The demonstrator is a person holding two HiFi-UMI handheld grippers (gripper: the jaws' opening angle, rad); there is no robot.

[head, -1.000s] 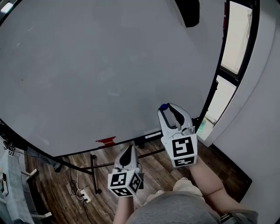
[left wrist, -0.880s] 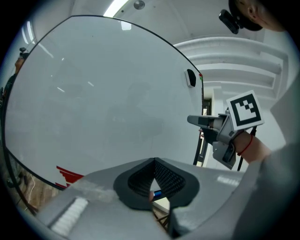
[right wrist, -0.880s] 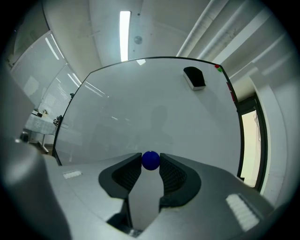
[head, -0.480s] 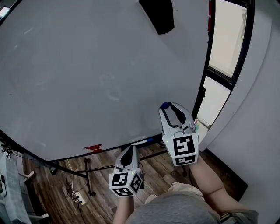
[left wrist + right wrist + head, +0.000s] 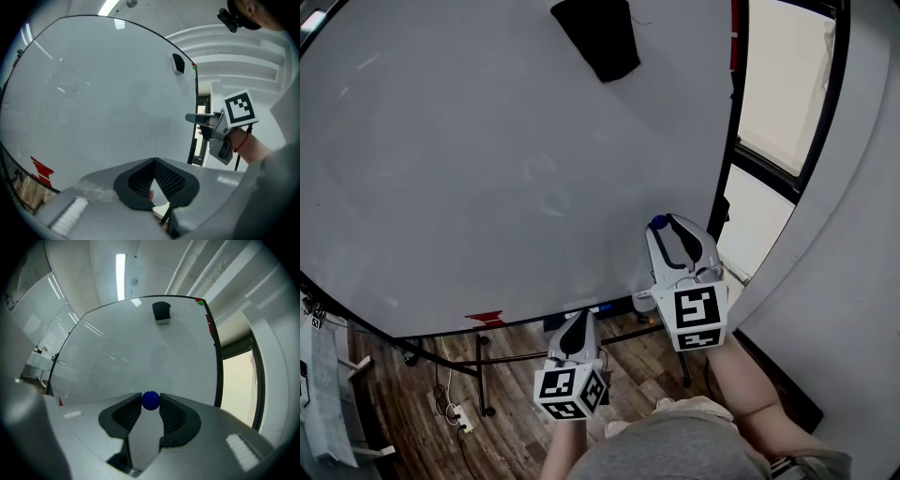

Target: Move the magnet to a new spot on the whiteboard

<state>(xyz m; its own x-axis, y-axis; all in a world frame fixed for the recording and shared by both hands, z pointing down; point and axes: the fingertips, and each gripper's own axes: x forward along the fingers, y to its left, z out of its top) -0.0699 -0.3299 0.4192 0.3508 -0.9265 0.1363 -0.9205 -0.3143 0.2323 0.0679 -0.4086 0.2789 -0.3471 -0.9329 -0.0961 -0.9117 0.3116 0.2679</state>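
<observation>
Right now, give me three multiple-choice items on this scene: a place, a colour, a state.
1. Where on the large white whiteboard is the black rectangular eraser? A bottom edge; B middle; C near the top edge.
2. What colour is the small round magnet? A red; B blue; C green.
3. The right gripper is: A shut on the magnet; B open, empty; C out of view.
Answers: 1 C, it sits just under the top frame; 2 B, it shows blue between the jaws; 3 A, both pads press on it.
</observation>
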